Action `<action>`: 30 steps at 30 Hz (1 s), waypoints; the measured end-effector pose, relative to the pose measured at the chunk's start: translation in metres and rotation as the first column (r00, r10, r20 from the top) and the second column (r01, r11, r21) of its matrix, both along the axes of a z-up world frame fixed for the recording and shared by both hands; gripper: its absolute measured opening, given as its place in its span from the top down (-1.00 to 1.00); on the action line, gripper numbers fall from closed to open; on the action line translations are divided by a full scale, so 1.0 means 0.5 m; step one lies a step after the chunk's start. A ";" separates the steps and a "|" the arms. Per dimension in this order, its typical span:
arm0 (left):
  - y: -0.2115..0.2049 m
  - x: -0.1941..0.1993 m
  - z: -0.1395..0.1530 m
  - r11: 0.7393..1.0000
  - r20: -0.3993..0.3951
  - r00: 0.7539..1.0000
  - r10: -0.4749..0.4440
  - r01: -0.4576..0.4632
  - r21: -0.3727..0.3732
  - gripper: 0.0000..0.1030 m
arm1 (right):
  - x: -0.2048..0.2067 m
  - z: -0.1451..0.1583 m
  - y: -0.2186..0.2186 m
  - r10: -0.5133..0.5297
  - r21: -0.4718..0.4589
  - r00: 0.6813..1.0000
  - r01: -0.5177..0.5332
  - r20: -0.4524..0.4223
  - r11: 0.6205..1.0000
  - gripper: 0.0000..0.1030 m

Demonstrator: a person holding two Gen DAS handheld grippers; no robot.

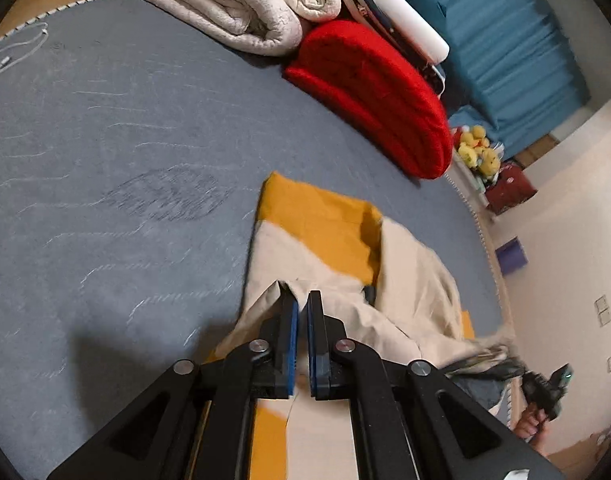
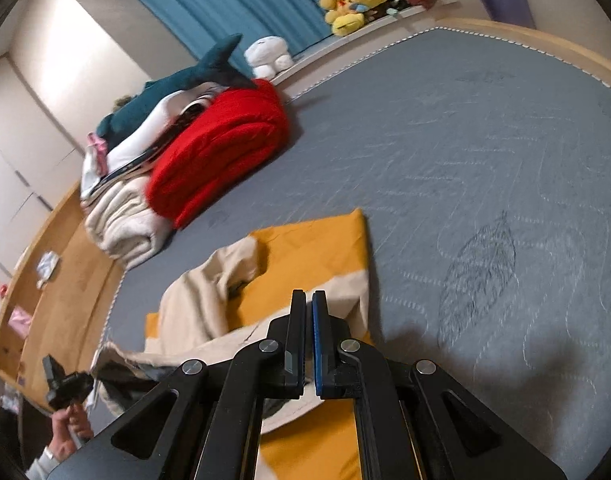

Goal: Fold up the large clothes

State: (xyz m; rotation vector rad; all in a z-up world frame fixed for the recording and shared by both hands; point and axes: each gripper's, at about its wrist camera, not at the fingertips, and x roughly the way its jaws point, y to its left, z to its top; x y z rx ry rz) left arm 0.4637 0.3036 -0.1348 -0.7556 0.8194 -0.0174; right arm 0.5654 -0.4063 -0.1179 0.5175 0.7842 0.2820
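- Left gripper point(image 1: 301, 300): jaws are drawn nearly together, with a cream fabric edge pinched between the blue-padded tips.
- Right gripper point(image 2: 308, 300): jaws are drawn close, a thin slit left between them; cream cloth is seen beneath and behind the tips, but whether it is clamped cannot be told.
- Garment point(image 1: 325, 232): a mustard-and-cream piece is spread on the grey mattress point(image 1: 105, 160) directly ahead of both pairs of jaws; a mustard panel lies flat beyond the tips, and a rumpled cream portion is bunched to the right of the left jaws and to the left of the right jaws.
- Red blanket point(image 1: 369, 92): folded, placed well beyond the jaws on the mattress, ahead and right in the left view.
- Cream blanket point(image 1: 241, 4): folded, set just beside the red one, farther from the left jaws.
- Plush toys point(image 2: 351, 2): yellow, ranged on a ledge far beyond the right jaws.
- Feather print point(image 2: 481, 272): shown on the mattress, right of the right jaws.
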 end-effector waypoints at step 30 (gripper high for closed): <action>-0.030 0.059 -0.033 0.965 -0.039 0.992 -0.120 0.126 0.231 0.97 | 0.101 -0.106 0.123 0.097 -0.373 0.993 -0.118 -0.073 0.920 0.92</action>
